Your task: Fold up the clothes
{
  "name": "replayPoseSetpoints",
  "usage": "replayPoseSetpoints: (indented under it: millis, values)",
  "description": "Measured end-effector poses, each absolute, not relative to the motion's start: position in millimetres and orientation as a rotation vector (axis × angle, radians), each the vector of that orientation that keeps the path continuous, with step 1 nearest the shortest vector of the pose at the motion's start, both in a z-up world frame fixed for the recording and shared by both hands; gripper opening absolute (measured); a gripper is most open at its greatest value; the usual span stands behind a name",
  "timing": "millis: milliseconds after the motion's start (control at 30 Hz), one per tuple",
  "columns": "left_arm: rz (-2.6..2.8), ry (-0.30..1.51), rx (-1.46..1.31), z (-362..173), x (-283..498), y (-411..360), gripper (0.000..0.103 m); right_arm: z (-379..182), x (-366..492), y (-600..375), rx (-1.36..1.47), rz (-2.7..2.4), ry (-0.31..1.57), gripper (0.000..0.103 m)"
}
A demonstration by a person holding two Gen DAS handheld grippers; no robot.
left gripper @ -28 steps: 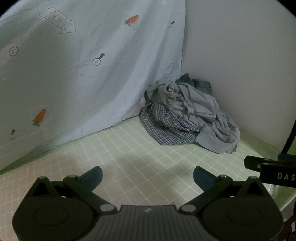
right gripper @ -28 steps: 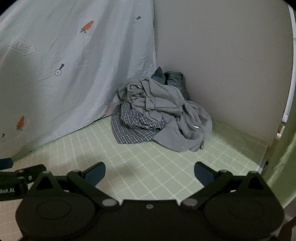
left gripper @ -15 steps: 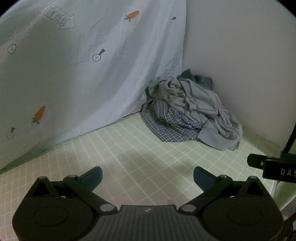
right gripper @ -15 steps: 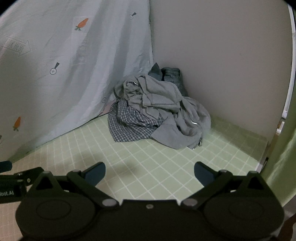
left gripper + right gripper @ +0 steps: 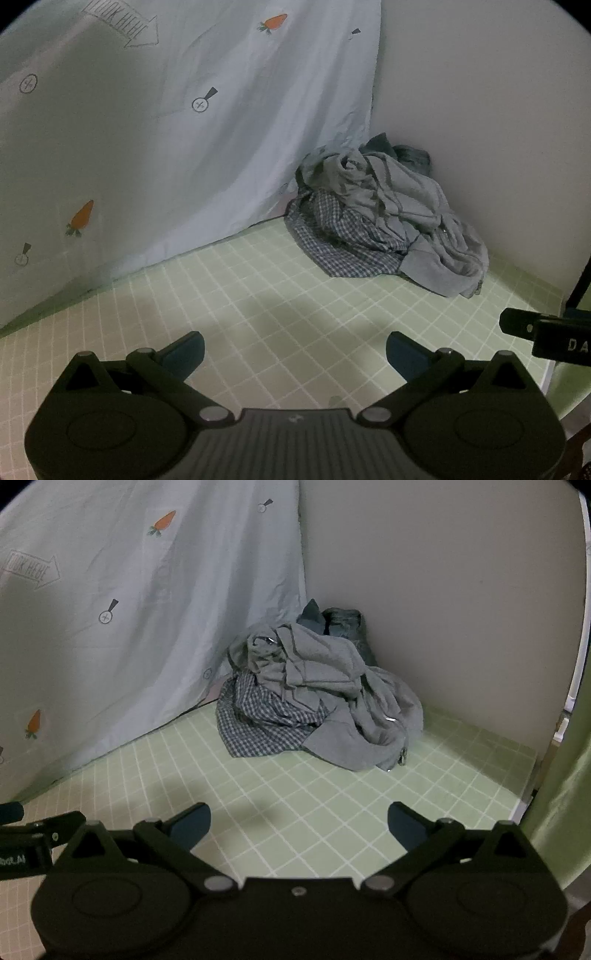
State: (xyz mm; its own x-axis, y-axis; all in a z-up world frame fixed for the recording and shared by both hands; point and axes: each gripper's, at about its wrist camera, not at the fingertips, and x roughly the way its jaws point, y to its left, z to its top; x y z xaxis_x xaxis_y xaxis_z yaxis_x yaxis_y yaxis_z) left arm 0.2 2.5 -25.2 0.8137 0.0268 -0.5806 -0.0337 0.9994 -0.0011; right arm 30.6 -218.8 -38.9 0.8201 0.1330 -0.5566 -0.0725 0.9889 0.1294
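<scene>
A heap of clothes point(image 5: 384, 218) point(image 5: 317, 694) lies in the far corner of a green checked surface point(image 5: 280, 306) point(image 5: 280, 797). A grey garment point(image 5: 402, 192) point(image 5: 325, 664) tops the heap, over a blue-and-white checked shirt point(image 5: 340, 236) point(image 5: 258, 720), with a dark item point(image 5: 340, 620) behind. My left gripper point(image 5: 294, 350) is open and empty, well short of the heap. Also open and empty, my right gripper point(image 5: 299, 821) hovers over the surface in front of the heap. The right gripper's body point(image 5: 546, 332) shows at the left wrist view's right edge.
A pale blue sheet point(image 5: 166, 129) point(image 5: 129, 627) printed with carrots hangs as the left wall. A plain beige wall point(image 5: 480, 129) point(image 5: 443, 590) closes the right side. The surface's right edge point(image 5: 524, 797) meets green fabric point(image 5: 561, 794).
Both grippers have drawn back slightly and tilted, so the heap sits a little lower and farther right in both views. Both stay open.
</scene>
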Motion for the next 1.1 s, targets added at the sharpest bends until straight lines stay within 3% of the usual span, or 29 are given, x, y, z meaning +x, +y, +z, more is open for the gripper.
replayPoseSetpoints:
  millis: [1100]
  values:
    - [0.054, 0.643, -0.033, -18.1, 2.5, 5.8, 0.103, -32.4, 28.6, -219.7, 0.112, 0.105, 0.612, 0.103]
